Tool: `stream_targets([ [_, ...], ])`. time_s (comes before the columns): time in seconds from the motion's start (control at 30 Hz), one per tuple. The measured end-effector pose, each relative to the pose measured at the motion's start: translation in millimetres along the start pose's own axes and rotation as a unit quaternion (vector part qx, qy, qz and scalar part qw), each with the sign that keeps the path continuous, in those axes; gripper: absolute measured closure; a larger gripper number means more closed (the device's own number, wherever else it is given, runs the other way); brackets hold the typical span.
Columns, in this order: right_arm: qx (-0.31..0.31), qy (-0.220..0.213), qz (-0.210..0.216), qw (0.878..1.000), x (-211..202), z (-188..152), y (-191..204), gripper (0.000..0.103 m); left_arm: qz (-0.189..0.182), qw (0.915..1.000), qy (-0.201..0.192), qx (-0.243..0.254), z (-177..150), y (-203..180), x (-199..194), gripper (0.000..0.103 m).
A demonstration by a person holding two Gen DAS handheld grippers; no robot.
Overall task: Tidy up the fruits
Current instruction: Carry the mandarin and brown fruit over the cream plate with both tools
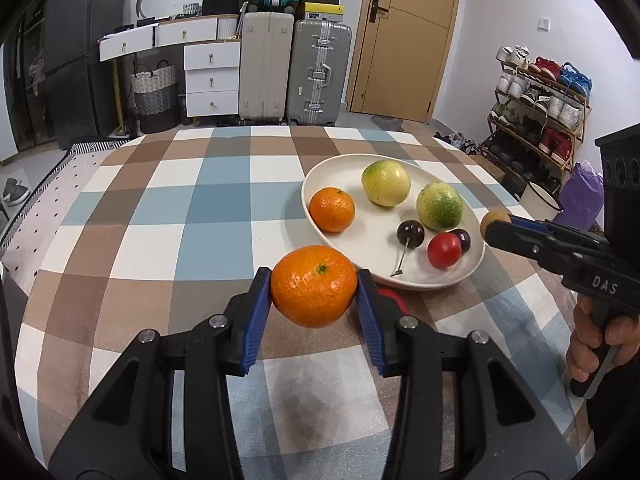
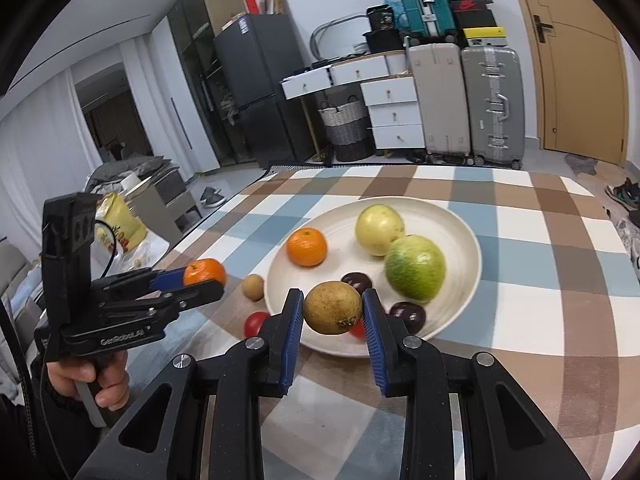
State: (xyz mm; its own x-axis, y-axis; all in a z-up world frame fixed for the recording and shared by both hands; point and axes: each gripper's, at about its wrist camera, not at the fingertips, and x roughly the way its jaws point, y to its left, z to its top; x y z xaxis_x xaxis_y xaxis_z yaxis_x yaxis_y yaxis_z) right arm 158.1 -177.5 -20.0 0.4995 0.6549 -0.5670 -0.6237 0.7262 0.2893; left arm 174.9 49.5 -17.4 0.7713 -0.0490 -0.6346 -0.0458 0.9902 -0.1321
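Note:
My left gripper [image 1: 314, 286] is shut on an orange mandarin [image 1: 314, 285], held above the checked tablecloth just before the white plate's [image 1: 352, 170] near rim. It also shows in the right wrist view [image 2: 204, 274]. My right gripper [image 2: 332, 312] is shut on a small brown round fruit [image 2: 332, 307], held over the plate's [image 2: 460, 232] near edge; in the left view that fruit [image 1: 493, 218] sits at its tip. The plate holds another mandarin [image 1: 332, 209], two yellow-green fruits [image 1: 386, 183] [image 1: 439, 205], two dark cherries [image 1: 410, 233] and a red tomato [image 1: 444, 250].
On the cloth left of the plate lie a second small brown fruit [image 2: 253, 287] and a red tomato [image 2: 256, 322]. Beyond the table stand suitcases [image 1: 318, 72], white drawers [image 1: 212, 78], a door and a shoe rack [image 1: 540, 108].

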Motion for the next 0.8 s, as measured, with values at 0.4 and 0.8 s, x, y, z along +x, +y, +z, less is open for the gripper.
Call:
stream_targets([
  [0.4, 0.026, -0.011, -0.032, 0.999, -7, 2, -24, 0.073, -0.018, 0.9997, -0.003, 0.019, 13, -29, 12, 0.064],
  [0.8, 0.052, 0.001, -0.051, 0.997, 1, 2, -44, 0.073, -0.023, 0.9990, -0.007, 0.037, 33, -51, 39, 0.064],
])
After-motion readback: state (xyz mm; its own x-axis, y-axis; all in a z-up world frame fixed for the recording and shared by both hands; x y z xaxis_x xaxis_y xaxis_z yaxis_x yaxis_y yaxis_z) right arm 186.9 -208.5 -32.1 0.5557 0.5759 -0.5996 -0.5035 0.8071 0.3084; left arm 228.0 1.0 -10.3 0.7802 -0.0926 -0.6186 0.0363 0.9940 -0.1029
